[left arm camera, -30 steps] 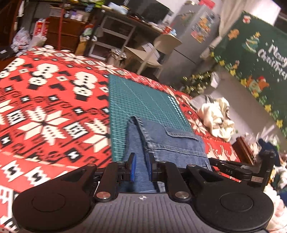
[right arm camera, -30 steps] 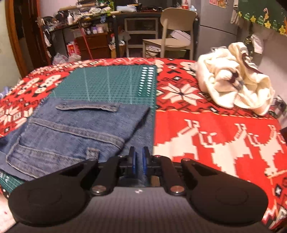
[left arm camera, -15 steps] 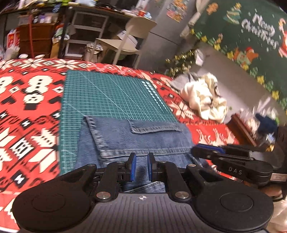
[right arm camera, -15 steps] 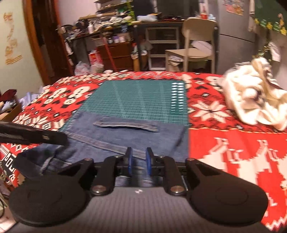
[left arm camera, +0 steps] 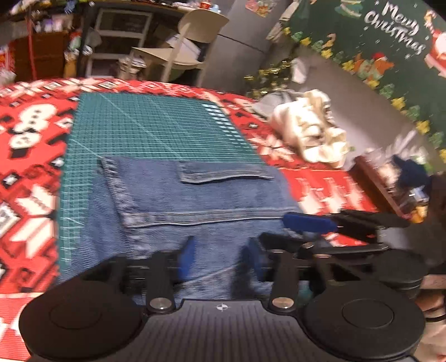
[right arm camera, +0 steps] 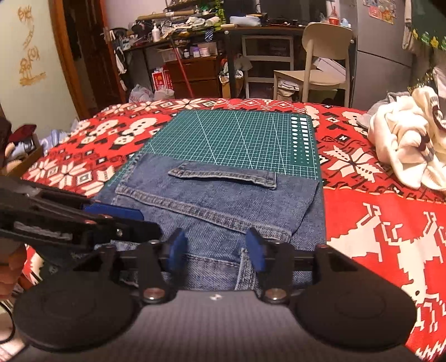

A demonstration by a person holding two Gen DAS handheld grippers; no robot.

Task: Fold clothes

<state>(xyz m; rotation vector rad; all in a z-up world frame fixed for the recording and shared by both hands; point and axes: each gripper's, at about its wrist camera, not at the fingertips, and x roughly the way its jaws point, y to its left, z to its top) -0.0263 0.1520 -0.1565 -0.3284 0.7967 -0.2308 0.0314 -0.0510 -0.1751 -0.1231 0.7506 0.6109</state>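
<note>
Both hand-held grippers (left (left arm camera: pixel 220 260), right (right arm camera: pixel 214 250)) opening over folded jeans (right arm camera: pixel 223 206); banner (left arm camera: pixel 390 25) reads "Merry Christmas".

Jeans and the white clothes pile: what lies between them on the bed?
Only the red patterned blanket lies between the jeans and the white pile; nothing else is on it. The right wrist view shows this clearly.

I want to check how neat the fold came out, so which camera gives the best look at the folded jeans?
The right wrist view: the folded jeans are sharp there, with stitching, hem flap and right edge clear on the green cutting mat. The left wrist view shows the same jeans motion-blurred, with their right edge partly behind the right gripper.
</note>
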